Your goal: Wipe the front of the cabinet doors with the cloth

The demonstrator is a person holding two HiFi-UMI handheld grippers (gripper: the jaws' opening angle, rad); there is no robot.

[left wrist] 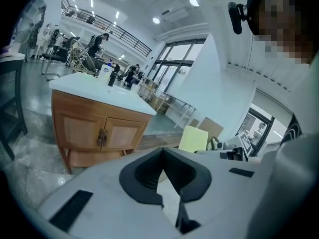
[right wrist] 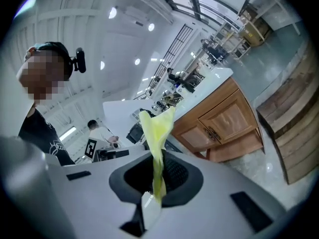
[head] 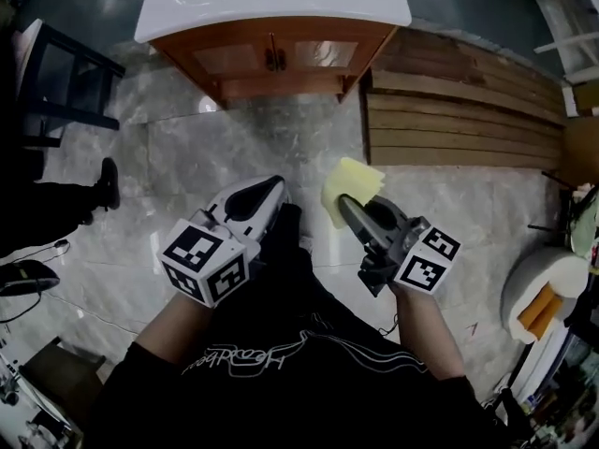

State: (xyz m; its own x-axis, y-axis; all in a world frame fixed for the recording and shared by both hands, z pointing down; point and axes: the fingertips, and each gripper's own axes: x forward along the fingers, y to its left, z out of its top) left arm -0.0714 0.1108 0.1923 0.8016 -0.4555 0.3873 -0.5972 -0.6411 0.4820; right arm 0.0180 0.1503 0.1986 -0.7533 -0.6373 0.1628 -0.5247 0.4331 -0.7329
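The wooden cabinet (head: 271, 59) with a white top stands ahead on the floor, its two doors (left wrist: 102, 133) shut and a few steps away. My right gripper (head: 344, 202) is shut on a yellow cloth (head: 351, 187), which sticks up from between the jaws (right wrist: 157, 128) in mid-air. The doors (right wrist: 219, 121) lie beyond the cloth to the right in the right gripper view. My left gripper (head: 274, 187) hangs beside it at the same height, jaws together with nothing in them (left wrist: 162, 152). The cloth (left wrist: 193, 139) also shows to its right.
A stack of wooden planks (head: 459, 110) lies on the floor right of the cabinet. A black chair (head: 56, 82) and a person's shoe (head: 105, 183) are at the left. A white foam roll (head: 543, 288) sits at the right edge. Marble floor (head: 253, 148) stretches between me and the cabinet.
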